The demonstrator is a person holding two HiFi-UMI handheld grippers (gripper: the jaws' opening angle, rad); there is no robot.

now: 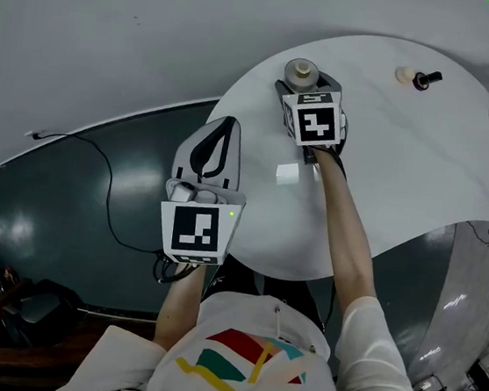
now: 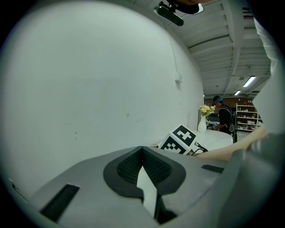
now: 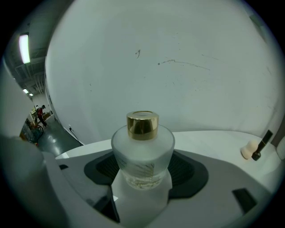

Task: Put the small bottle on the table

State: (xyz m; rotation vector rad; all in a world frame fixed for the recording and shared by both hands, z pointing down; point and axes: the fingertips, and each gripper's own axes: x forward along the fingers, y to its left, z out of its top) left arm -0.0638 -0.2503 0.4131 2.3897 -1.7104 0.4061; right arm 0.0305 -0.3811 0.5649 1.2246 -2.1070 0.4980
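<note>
Right gripper [image 1: 303, 82] clamps small bottle [image 3: 142, 147] at counter's [image 1: 425, 168] far-left edge; set-down and release remain. Left gripper [image 1: 224, 130] closed, empty, by left edge.

Open tabletop [image 1: 426, 159]; white block [image 1: 288, 173] nearby

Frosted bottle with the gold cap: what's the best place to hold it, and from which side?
Grip the frosted bottle at its wide body, level from the side, as the right gripper does. It stands upright; the gold cap is narrow and smooth.
</note>
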